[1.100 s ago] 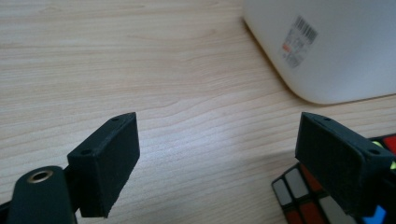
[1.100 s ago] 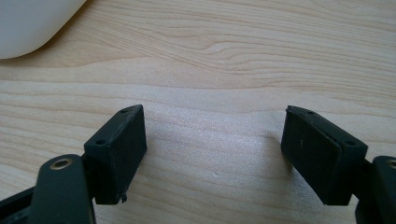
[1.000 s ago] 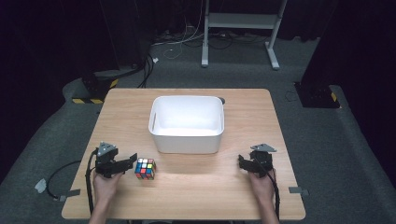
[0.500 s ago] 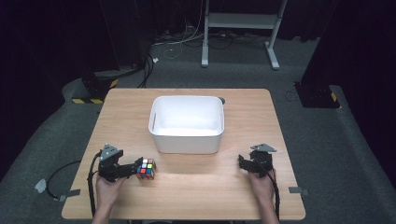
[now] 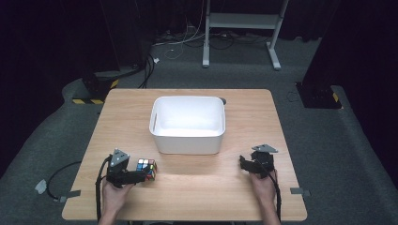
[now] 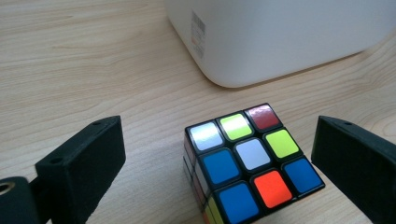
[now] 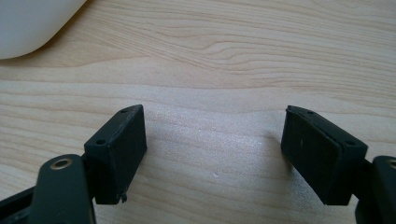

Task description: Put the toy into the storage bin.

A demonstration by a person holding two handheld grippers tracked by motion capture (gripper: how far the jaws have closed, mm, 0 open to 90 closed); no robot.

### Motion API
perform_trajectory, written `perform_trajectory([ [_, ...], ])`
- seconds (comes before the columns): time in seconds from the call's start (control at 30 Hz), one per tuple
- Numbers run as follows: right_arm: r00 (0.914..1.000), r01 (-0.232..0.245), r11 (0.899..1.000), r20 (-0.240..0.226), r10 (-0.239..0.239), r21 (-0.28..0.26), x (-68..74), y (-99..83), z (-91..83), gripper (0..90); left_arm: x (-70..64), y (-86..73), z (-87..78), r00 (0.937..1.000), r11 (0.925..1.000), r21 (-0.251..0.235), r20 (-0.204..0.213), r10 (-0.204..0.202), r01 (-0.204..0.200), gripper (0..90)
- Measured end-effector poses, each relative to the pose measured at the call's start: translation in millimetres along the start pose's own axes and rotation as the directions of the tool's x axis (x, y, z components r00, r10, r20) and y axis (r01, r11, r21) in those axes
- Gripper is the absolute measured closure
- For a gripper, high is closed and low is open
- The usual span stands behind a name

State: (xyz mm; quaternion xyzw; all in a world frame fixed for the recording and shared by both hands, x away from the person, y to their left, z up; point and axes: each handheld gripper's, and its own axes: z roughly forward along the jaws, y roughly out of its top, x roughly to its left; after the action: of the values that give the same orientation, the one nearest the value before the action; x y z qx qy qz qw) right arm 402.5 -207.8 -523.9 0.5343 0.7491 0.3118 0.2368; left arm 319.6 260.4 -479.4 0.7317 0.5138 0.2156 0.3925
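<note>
A Rubik's cube point(image 5: 146, 168) sits on the wooden table point(image 5: 197, 187), just in front of the white bin's left corner. In the left gripper view the cube point(image 6: 252, 163) shows blue, white, green, red and orange stickers on top. My left gripper point(image 5: 141, 175) is open, and its jaws stand on either side of the cube with a gap on each side point(image 6: 219, 140). My right gripper point(image 5: 244, 164) rests low over bare wood at the table's right and is open, with nothing between its jaws point(image 7: 212, 135).
The empty white plastic bin point(image 5: 187, 143) stands in the middle of the table, and its wall point(image 6: 280, 37) rises just beyond the cube. Its corner point(image 7: 28, 23) shows at the far left of the right gripper view. Bare wood lies between the grippers.
My left gripper has slid right toward the cube, so its jaws now flank it. The cube and my right gripper have stayed put.
</note>
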Motion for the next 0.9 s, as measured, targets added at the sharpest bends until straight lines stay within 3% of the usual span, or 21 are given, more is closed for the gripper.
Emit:
perform_trajectory([
  [0.3, 1.0, 0.002, 1.0, 0.001, -0.002, -0.001, 0.0, 0.0, 0.0, 22.1, -9.2, -2.9, 5.9, 0.9999, 0.9999, 0.013, 0.002, 0.011, -0.011, 2.8],
  [0.47, 1.0, -0.002, 1.0, 0.003, 0.002, 0.0, 0.6, -0.2, -0.2, 22.2, -15.9, -5.5, 11.1, 0.9992, 0.9991, 0.021, -0.014, 0.036, -0.036, 2.8],
  [0.9, 1.0, -0.002, 1.0, 0.003, 0.002, -0.001, 0.6, -0.2, -0.2, 22.2, -20.9, -10.2, 23.7, 0.9996, 0.9992, 0.038, -0.023, 0.014, -0.013, 4.9],
])
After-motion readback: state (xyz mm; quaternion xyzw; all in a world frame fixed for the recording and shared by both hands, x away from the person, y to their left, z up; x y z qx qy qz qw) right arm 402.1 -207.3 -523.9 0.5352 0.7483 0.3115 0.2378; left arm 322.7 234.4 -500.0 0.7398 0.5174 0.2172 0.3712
